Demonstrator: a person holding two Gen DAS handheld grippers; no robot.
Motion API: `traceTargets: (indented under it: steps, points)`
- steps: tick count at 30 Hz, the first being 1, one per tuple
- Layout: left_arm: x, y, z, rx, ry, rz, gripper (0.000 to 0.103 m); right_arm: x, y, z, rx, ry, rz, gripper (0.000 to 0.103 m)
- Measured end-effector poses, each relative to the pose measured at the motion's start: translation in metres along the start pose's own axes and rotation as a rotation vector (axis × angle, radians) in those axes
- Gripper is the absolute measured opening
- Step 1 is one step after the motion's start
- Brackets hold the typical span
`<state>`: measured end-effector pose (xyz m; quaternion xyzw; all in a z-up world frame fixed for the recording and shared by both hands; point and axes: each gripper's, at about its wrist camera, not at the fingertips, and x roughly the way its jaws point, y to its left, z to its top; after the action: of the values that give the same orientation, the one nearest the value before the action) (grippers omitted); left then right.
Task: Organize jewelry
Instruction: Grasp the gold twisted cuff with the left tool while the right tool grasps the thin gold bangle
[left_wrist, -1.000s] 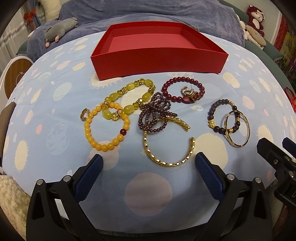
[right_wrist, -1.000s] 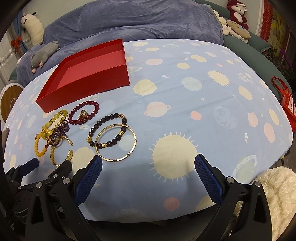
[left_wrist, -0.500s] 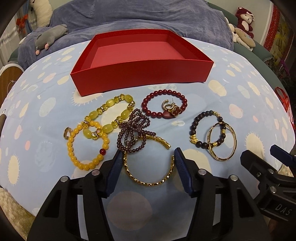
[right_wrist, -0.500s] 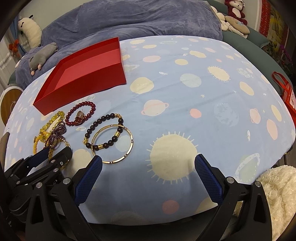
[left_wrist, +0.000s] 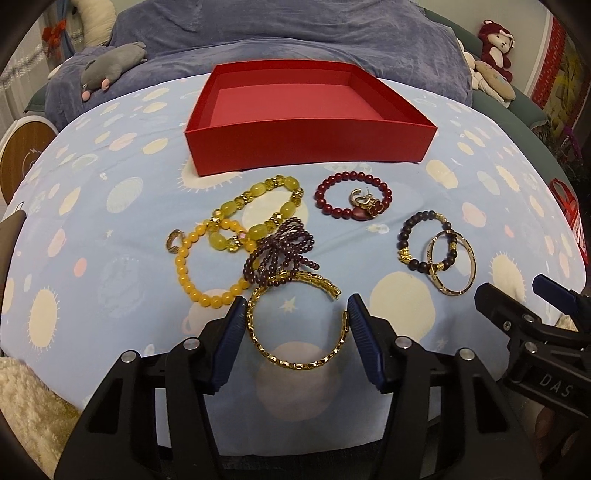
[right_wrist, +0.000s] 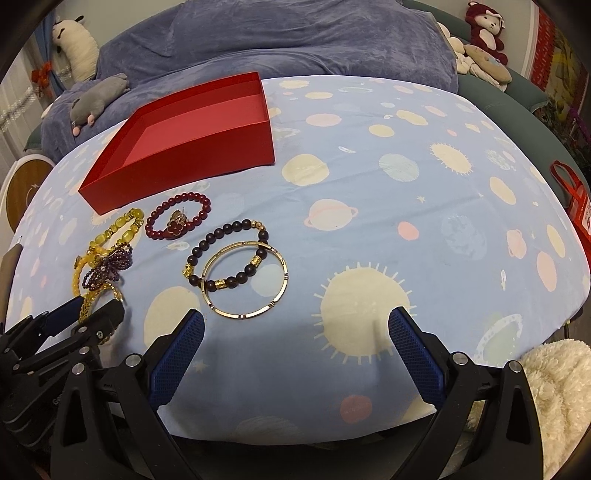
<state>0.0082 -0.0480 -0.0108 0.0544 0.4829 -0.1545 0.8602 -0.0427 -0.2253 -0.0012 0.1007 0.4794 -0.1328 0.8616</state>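
An empty red box (left_wrist: 310, 147) stands at the back of the table. Bracelets lie in front of it: a gold chain bangle (left_wrist: 295, 363), a purple bead bunch (left_wrist: 280, 254), yellow bead bracelets (left_wrist: 207, 291), a red bead bracelet (left_wrist: 334, 210) with earrings inside, a dark bead bracelet (right_wrist: 225, 236) and a thin gold bangle (right_wrist: 251, 314). My left gripper (left_wrist: 297, 321) has its blue pads against both sides of the gold chain bangle. My right gripper (right_wrist: 295, 332) is open and empty, just right of the thin gold bangle.
The table wears a blue planet-print cloth (right_wrist: 369, 206). A small gold ring (left_wrist: 173, 240) lies left of the yellow beads. Plush toys (left_wrist: 110, 66) and a blue blanket lie behind. A red bag (right_wrist: 572, 199) hangs at the right edge.
My left gripper has moved forward and narrowed from wide open until its pads close on the gold chain bangle. The right gripper has barely moved.
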Motion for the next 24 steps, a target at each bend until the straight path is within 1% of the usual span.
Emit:
traceTargets:
  steps: [6,10,16,20,22,23,24]
  points:
    - [-0.011,0.021,-0.002,-0.046,-0.009,0.014,0.054,0.005,0.011,0.005,-0.031,0.006,0.042,0.096]
    - [-0.014,0.030,-0.004,-0.065,-0.013,0.014,0.054,0.015,0.021,0.008,-0.061,0.025,0.067,0.096]
    - [-0.015,0.039,-0.008,-0.081,-0.005,0.013,0.054,0.027,0.029,0.012,-0.082,0.035,0.065,0.095]
    - [-0.014,0.043,-0.010,-0.096,0.002,0.008,0.054,0.031,0.036,0.014,-0.105,0.037,0.072,0.089]
    - [-0.014,0.044,-0.010,-0.101,0.005,0.008,0.054,0.034,0.039,0.014,-0.117,0.044,0.072,0.084]
    - [-0.013,0.045,-0.010,-0.103,0.007,0.009,0.054,0.036,0.040,0.014,-0.122,0.048,0.074,0.079]
    - [-0.012,0.045,-0.010,-0.104,0.009,0.007,0.054,0.037,0.040,0.013,-0.124,0.049,0.071,0.077]
